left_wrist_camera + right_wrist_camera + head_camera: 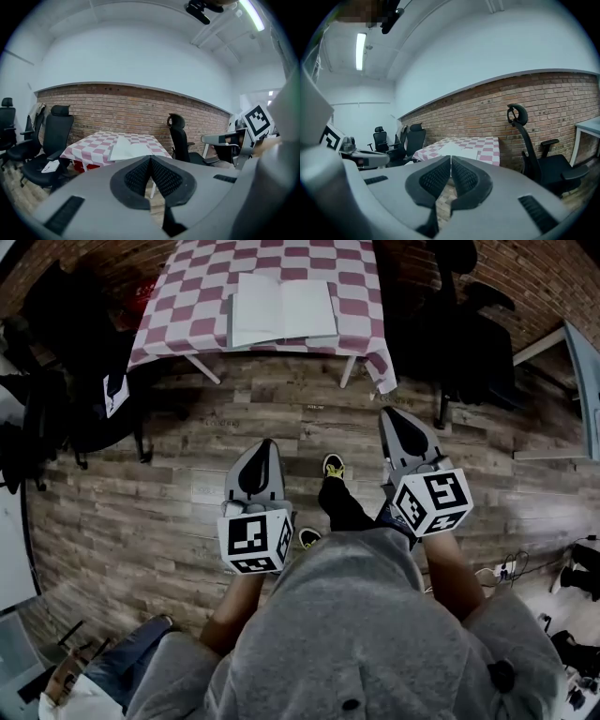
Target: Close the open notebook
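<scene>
An open white notebook (281, 308) lies flat on a table with a pink-and-white checked cloth (202, 296), far ahead of me. It also shows in the left gripper view as the notebook (131, 148) and in the right gripper view as the notebook (457, 150). My left gripper (267, 446) and right gripper (392, 414) hover over the wooden floor, well short of the table. Both are shut with nothing between the jaws. The left gripper (150, 160) and the right gripper (451, 158) point toward the table.
Black office chairs stand left (56, 381) and right (469, 343) of the table. A white desk edge (572, 381) is at the far right. Cables and a power strip (506, 570) lie on the floor at right. My feet (333, 467) stand between the grippers.
</scene>
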